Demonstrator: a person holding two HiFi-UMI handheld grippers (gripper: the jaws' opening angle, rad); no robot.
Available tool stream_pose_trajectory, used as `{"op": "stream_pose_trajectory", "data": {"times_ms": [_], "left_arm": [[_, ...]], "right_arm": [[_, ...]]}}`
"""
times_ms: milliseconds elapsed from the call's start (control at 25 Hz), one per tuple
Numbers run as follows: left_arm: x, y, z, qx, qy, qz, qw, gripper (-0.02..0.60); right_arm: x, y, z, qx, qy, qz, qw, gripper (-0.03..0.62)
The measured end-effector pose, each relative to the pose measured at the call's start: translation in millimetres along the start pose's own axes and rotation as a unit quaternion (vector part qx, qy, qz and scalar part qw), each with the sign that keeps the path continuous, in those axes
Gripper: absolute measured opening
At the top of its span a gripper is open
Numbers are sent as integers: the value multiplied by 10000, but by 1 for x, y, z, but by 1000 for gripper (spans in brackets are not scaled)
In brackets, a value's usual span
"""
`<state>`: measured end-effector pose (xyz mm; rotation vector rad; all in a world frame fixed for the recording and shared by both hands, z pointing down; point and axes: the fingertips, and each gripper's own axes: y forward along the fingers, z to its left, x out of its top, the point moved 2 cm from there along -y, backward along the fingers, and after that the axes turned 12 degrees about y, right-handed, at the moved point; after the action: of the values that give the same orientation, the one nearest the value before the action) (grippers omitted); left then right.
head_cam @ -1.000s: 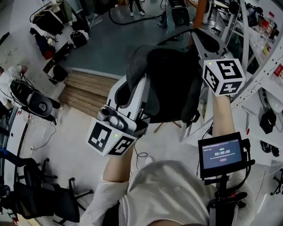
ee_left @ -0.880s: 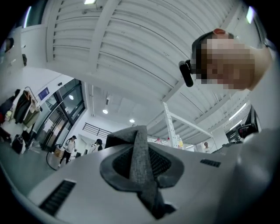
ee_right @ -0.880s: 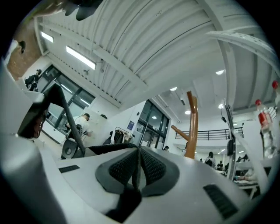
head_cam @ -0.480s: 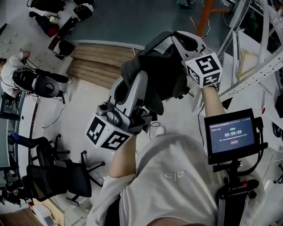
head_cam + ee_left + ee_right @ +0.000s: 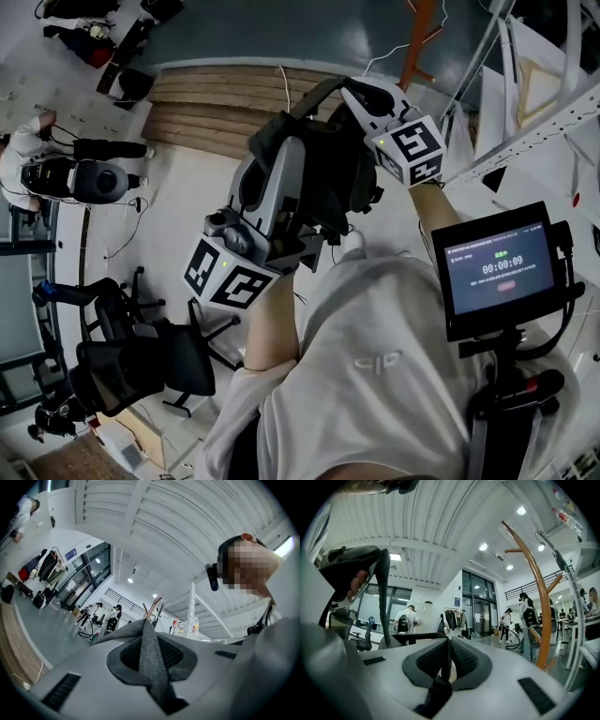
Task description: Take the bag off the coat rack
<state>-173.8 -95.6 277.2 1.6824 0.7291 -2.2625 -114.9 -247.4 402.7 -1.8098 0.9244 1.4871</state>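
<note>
bag [image 5: 328, 178] drawn closer to shirt [image 5: 375, 375]

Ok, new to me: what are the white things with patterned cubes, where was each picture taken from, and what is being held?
No robot: a person holds a two-jaw gripper in each hand; the cubes belong to them. The head view looks steeply down from the person's head, so below is only floor and an office chair. Each other picture comes from a camera riding on one gripper, looking along its jaws. The left gripper is shut on a grey strip of the bag, the right gripper on a dark strap. The orange coat rack stands apart, at the right gripper view's right.
</note>
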Motion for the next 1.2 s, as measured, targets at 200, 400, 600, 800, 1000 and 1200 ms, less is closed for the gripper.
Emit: {"op": "stream_pose_trajectory", "data": {"times_ms": [200, 400, 600, 800, 1000, 1200], "left_arm": [[-14, -3, 12, 96, -287, 151, 9994, 41], [-23, 4, 12, -52, -394, 243, 9989, 41], [-28, 13, 13, -209, -469, 284, 9983, 41], [-35, 20, 12, -340, -498, 373, 9975, 41], [-40, 25, 15, -352, -542, 413, 9970, 41], [-38, 24, 17, -337, -616, 394, 9968, 41]], "right_arm": [[-24, -6, 3, -33, 108, 191, 9998, 38], [-31, -14, -4, -198, 17, 178, 9996, 38], [-30, -21, -16, -358, -3, 161, 9992, 38], [-34, -22, -28, -535, -35, 283, 9982, 38], [-41, -24, -32, -579, 30, 334, 9978, 38], [-40, -23, -30, -585, -1, 364, 9976, 38]]}}
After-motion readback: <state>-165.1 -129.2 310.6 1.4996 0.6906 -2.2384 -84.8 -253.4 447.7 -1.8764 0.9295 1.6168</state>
